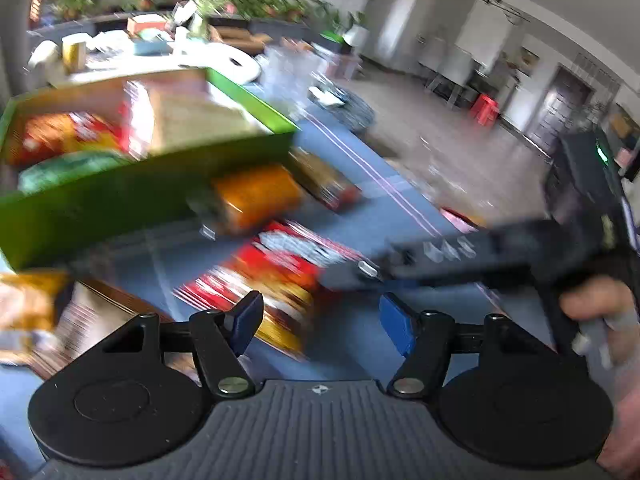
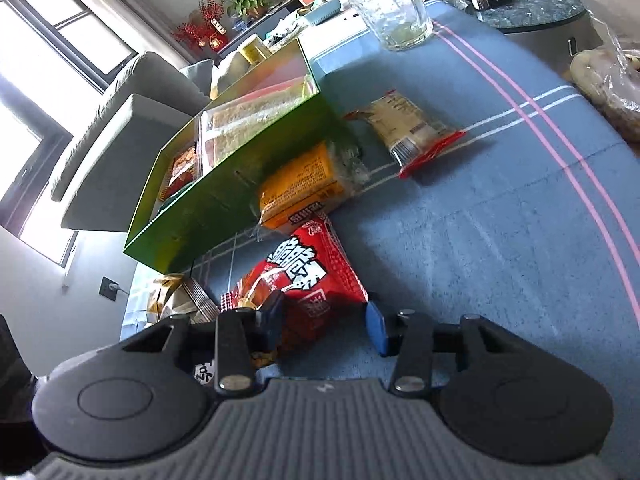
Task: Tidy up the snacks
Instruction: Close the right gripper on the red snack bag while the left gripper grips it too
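Grip first, then lift: that is my reading of the step in hand. The right claw (image 2: pixel 324 320) has closed on the near end of the red packet (image 2: pixel 312 272), which lies flat on the blue cloth (image 2: pixel 480 240). One pad presses on the packet's left part and the other sits at its right corner, so the hold looks narrow and off the middle. The far end of the packet touches the orange packet (image 2: pixel 304 188), which leans against the outer wall of the green box (image 2: pixel 224 196).

The left claw (image 1: pixel 320 326) is about half open and holds nothing; this view is smeared, so I can only say that it hangs over the same red packet (image 1: pixel 280 264).

To do this well, I would raise the packet gently and straight up. A soft bag can fold or slip out of a corner grip. It should clear the orange packet before it goes sideways, or it may drag that packet along. The box already has several packets inside, and the free place seems to be near the front wall, so the bag should go over the wall and down there. The glass mug (image 2: pixel 392 4) stands well apart and is no danger. The beige packet (image 2: pixel 408 128) and the orange one wait for later.
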Demonstrator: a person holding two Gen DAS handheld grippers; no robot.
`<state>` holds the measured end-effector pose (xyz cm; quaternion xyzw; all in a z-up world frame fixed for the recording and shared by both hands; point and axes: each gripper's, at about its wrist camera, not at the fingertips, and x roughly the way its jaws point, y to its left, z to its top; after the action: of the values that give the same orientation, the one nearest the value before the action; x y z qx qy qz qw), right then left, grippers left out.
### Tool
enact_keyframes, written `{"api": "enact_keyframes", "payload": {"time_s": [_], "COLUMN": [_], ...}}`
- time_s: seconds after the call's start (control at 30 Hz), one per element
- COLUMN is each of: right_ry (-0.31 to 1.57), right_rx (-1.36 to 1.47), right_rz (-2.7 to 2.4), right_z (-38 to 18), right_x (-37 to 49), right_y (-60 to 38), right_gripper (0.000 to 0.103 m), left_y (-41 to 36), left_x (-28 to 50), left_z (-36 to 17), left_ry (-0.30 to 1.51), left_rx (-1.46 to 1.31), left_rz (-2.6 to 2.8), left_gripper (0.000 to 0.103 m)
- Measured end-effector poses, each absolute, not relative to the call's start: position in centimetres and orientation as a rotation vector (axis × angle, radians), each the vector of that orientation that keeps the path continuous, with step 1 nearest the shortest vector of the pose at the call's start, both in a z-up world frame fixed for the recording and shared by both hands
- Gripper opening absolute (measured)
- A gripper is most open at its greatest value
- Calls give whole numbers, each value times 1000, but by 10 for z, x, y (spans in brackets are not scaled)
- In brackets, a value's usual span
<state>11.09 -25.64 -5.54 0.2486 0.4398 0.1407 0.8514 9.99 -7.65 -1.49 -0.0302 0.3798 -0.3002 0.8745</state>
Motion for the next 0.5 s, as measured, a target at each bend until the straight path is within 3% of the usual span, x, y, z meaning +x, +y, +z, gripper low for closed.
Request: {"api": "enact_keyframes", "payload": {"time_s": [0.1, 0.27, 0.5], "right_ry": [926, 935, 946], "right_rx": [522, 531, 534], "right_rz": [285, 275, 283], "right_z": [-54, -54, -56], "right_x": [109, 111, 117], "right_y": [-257, -254, -256], "right_gripper": [53, 53, 53], "left_y": [-67, -60, -78], "left_x": [115, 143, 117], "left_z": [-16, -42, -38], "left_ry": [759, 851, 850], "left_rx": [-27, -78, -78], "left_rz": [-539, -517, -629], "left_gripper": [61, 62, 62]}}
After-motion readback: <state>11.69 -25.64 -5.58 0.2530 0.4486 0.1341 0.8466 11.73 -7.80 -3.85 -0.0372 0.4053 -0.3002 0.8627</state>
